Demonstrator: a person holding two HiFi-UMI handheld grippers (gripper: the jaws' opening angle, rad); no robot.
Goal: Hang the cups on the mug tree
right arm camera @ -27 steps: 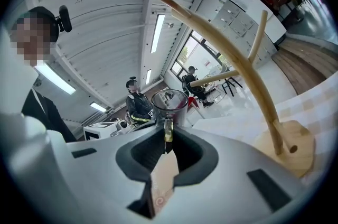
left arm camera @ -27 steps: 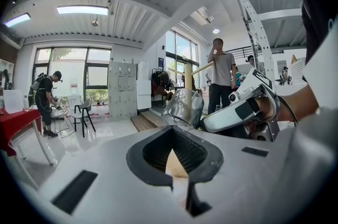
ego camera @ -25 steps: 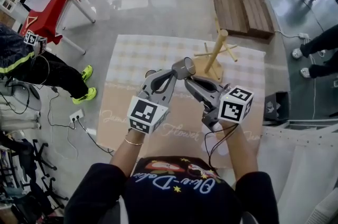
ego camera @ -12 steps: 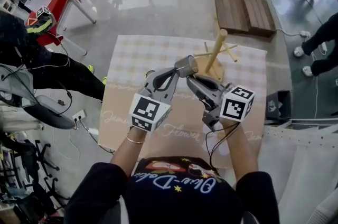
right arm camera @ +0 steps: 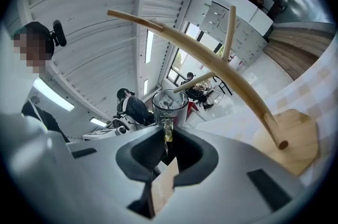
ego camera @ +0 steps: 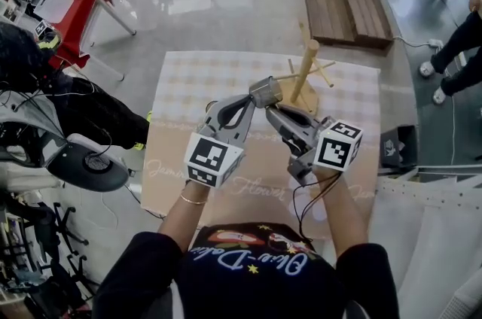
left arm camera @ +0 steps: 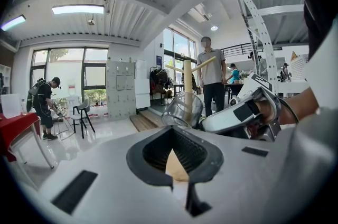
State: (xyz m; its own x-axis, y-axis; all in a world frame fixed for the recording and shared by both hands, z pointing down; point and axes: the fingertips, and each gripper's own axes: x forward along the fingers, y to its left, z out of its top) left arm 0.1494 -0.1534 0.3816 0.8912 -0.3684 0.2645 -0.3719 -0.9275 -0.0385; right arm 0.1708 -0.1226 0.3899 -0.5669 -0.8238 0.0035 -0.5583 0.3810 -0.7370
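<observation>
The jaws of the right gripper (right arm camera: 165, 136) are clenched on the thin handle (right arm camera: 168, 131) of a clear glass cup (right arm camera: 170, 104), which sticks out ahead of them with its open mouth facing away. The jaws of the left gripper (left arm camera: 175, 133) are drawn together with nothing between them. Their tips sit right by the cup's side, though I cannot tell whether they actually touch it.

The cup is held in the air above the desk (ego camera: 188, 84), just beside the upright post of the mug tree (ego camera: 305, 73). It is level with the upper pegs (ego camera: 325, 71) but not on any of them. The tree stands near the desk's far right corner, and every peg that shows is bare.

So no cup has been hung yet. The first cup is grasped and has been brought up to the tree, but its handle is not yet over a peg. No other cups are visible on the desk, so I cannot say how many remain.
</observation>
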